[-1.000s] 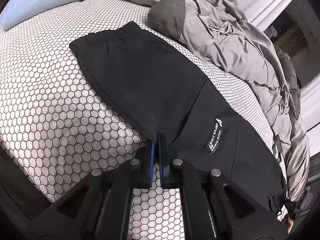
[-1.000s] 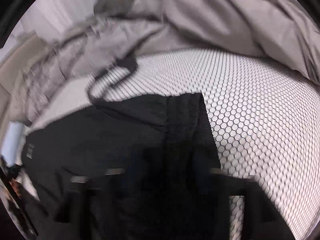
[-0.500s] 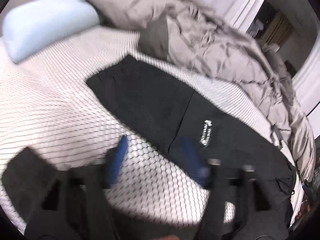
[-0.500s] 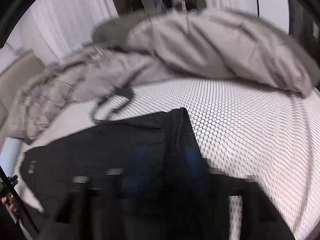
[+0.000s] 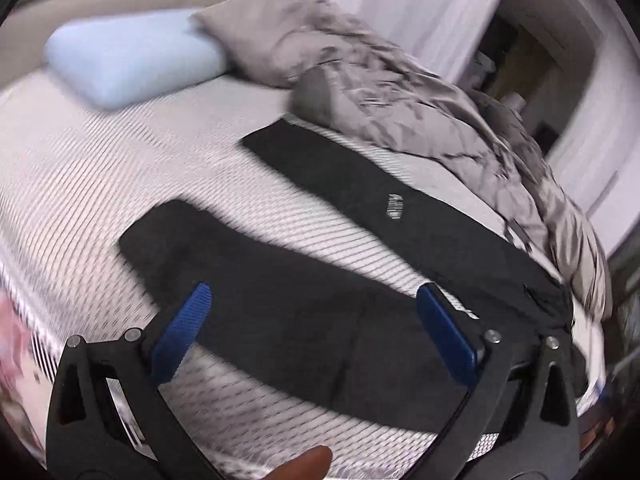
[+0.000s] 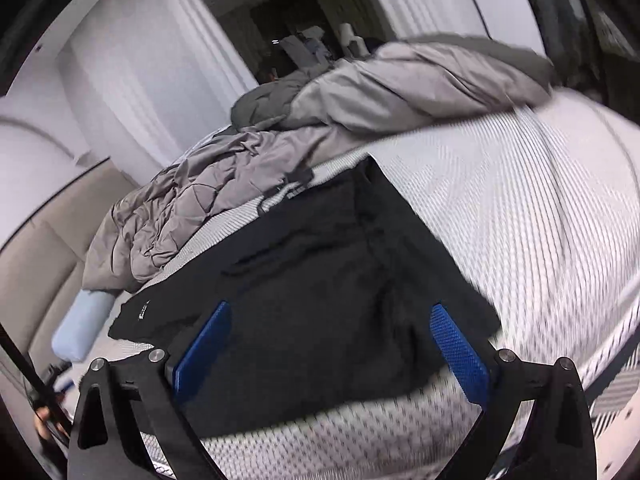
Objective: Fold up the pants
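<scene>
left wrist view: left gripper (image 5: 312,300) fingers (image 5: 182,330) spread wide, holding nothing, above the bed (image 5: 100,184).
black pants (image 5: 300,312): flat on the honeycomb sheet, legs splayed in a V, white label on the far leg.
beside: grey duvet (image 5: 420,100) along the far leg, blue pillow (image 5: 132,56) at the head.
right wrist view: right gripper (image 6: 330,336) fingers (image 6: 460,356) spread, empty, over black pants (image 6: 320,280); duvet (image 6: 360,92) behind them. Frame blurred.

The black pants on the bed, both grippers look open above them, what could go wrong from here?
The black pants lie with both legs splayed apart, so a fold begun now may come out crooked. The grey duvet is bunched right against the far leg and could get pinched along with it. The left gripper and right gripper hang open over single-layer cloth, so a grasp might catch the mattress cover.
</scene>
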The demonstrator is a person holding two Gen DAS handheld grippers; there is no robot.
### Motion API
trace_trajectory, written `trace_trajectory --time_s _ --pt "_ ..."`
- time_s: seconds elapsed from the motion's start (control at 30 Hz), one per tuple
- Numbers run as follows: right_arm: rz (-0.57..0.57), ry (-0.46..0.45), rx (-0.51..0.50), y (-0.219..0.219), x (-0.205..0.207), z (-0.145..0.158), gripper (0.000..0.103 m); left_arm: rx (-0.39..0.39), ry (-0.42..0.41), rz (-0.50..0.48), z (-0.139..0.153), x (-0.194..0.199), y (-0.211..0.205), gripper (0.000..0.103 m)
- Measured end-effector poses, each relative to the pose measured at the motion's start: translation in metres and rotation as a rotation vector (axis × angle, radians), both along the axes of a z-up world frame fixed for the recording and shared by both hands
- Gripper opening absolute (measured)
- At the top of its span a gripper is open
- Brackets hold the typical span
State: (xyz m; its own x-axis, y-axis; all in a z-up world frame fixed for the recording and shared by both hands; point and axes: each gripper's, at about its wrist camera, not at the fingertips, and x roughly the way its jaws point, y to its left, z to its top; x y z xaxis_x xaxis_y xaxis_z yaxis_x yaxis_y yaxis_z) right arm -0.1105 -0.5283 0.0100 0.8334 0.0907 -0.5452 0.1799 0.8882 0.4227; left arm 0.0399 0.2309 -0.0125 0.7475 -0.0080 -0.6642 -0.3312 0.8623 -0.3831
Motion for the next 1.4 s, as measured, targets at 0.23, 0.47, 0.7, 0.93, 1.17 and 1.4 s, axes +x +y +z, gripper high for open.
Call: trace_trajectory --time_s 0.23,0.47,0.7,0.93,1.17,1.4 --pt "-0.028 0.047 0.076 -0.012 -0.013 -0.033 0.100 -0.141 0.095 0.075 -0.047 -0.032 0.047 0.086" --pt "-0.005 0.072 0.123 -0.013 -0.003 -0.051 0.099 -0.209 0.077 0.091 -0.075 -0.004 0.075 0.047" --pt "-0.030 0.075 0.149 -0.022 -0.009 -0.061 0.098 -0.253 -0.019 0.186 -0.071 -0.033 0.108 0.002" --pt "-0.050 0.054 0.284 -0.052 0.006 -0.075 0.062 -0.221 0.022 0.193 -0.074 -0.029 0.108 0.001" --pt "-0.028 0.026 0.322 -0.071 -0.003 -0.076 0.016 -0.219 0.019 0.160 -0.052 -0.032 0.098 0.001" --pt "-0.037 -0.001 0.349 -0.069 -0.042 -0.069 0.015 -0.206 0.022 0.139 -0.041 -0.046 0.095 0.001"
